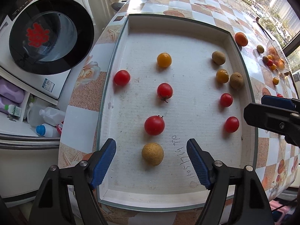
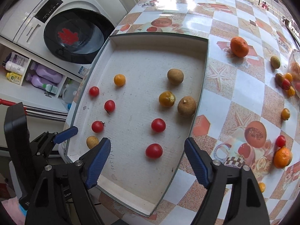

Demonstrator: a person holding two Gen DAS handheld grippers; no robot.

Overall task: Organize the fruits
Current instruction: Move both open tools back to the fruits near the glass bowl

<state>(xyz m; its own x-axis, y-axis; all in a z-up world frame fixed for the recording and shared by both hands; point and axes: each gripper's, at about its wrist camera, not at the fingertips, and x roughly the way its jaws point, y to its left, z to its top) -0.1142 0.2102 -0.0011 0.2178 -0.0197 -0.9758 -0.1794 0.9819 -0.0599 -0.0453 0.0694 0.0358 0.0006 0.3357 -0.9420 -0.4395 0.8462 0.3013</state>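
Note:
A white shallow tray [image 1: 131,187] [image 2: 131,180] lies on the patterned table. It holds several red cherry tomatoes, yellow tomatoes and tan longans. My left gripper [image 1: 151,159] is open and empty, its fingers either side of a tan longan [image 1: 152,154] at the tray's near end. A red tomato [image 1: 154,125] lies just beyond. My right gripper [image 2: 147,161] is open and empty over the tray's near right part, with a red tomato [image 2: 154,150] between its fingers. The left gripper also shows at the left of the right wrist view [image 2: 63,133].
Loose fruit lies on the table right of the tray: a mandarin [image 2: 239,46], another mandarin [image 2: 282,157], small tomatoes and a glass bowl [image 1: 277,56] of fruit. A washing machine [image 2: 61,28] and bottles stand left of the table's edge.

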